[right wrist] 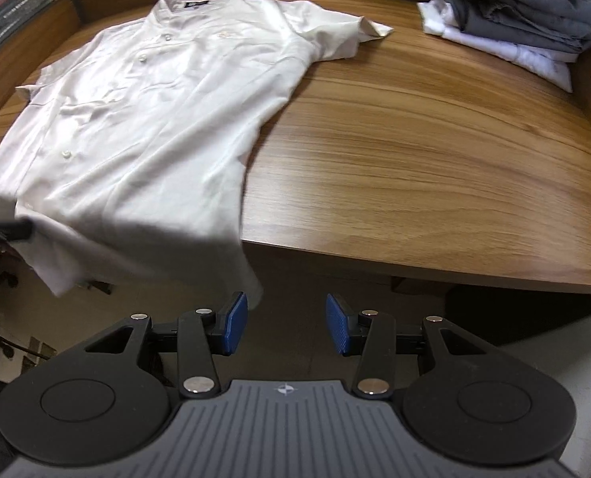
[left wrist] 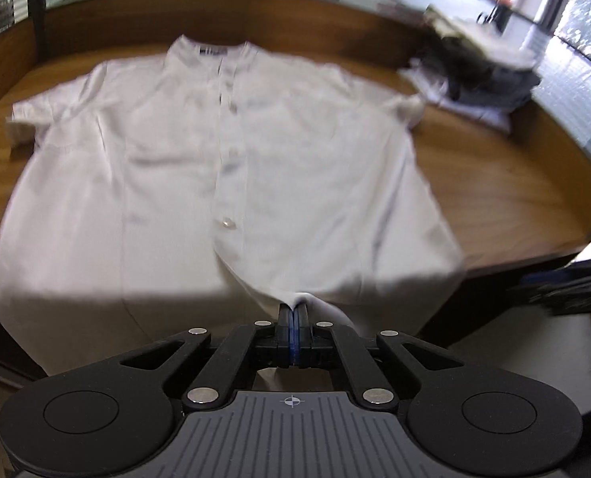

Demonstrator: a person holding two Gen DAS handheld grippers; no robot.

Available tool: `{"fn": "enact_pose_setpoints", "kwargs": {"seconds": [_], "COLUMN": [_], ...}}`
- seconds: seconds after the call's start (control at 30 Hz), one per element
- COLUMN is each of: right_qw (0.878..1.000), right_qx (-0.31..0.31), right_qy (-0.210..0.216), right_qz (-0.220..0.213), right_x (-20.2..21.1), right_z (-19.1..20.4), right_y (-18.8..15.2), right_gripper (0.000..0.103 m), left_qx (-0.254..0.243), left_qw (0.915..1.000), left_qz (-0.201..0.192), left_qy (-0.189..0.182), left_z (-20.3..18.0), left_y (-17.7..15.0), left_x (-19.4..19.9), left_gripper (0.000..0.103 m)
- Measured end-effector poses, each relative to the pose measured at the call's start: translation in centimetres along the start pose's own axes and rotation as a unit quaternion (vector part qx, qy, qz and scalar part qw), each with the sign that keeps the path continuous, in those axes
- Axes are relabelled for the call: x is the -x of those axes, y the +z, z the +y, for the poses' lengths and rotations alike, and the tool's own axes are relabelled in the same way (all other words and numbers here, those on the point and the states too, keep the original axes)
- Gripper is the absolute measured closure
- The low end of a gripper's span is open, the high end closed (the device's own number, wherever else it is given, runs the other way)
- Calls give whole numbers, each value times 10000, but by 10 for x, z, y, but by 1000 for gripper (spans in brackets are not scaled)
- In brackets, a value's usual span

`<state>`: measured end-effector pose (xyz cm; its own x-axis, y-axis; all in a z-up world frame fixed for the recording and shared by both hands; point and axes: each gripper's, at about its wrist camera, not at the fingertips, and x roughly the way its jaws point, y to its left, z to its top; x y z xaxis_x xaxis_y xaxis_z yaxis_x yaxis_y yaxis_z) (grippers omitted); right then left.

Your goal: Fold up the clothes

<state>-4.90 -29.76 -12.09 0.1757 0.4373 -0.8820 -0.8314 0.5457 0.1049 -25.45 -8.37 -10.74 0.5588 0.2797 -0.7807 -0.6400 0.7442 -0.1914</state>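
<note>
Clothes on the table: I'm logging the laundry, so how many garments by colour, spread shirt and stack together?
White spread shirt: 1
White folded garments in the stack: at least 2, the layers are hard to separate
Dark grey folded garments: at least 1
Total: at least 4

A pale cream short-sleeved shirt with white buttons and a dark label at the collar lies on a warm brown, wood-grained table. The folded stack of clothes layers white and charcoal grey. Both black grippers, left and right, carry blue pads.
</note>
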Motion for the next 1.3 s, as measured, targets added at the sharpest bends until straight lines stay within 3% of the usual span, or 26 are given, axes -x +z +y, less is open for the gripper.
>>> {"fn": "enact_pose_setpoints", "kwargs": {"seconds": [0.3, 0.47, 0.8, 1.1, 1.3], "right_qw": [9985, 9972, 9961, 9935, 9923], "right_qx": [269, 407, 313, 343, -313], "right_qy": [466, 616, 821, 1088, 1199], "right_qz": [50, 97, 54, -39, 9], "right_x": [-34, -44, -48, -50, -61], "right_z": [6, 11, 12, 28, 46], "right_y": [5, 4, -3, 8, 8], "right_gripper": [54, 50, 48, 48, 48], "left_qx": [-209, -313, -77, -188, -203], "left_qw": [9991, 9962, 9844, 9875, 9881], "left_qz": [144, 79, 418, 554, 644], "left_qy": [345, 812, 1706, 1463, 1382], "left_z": [13, 22, 62, 64, 63], "left_y": [16, 25, 45, 55, 54], "left_x": [18, 28, 9, 4, 1], "left_gripper": [101, 101, 101, 101, 101]}}
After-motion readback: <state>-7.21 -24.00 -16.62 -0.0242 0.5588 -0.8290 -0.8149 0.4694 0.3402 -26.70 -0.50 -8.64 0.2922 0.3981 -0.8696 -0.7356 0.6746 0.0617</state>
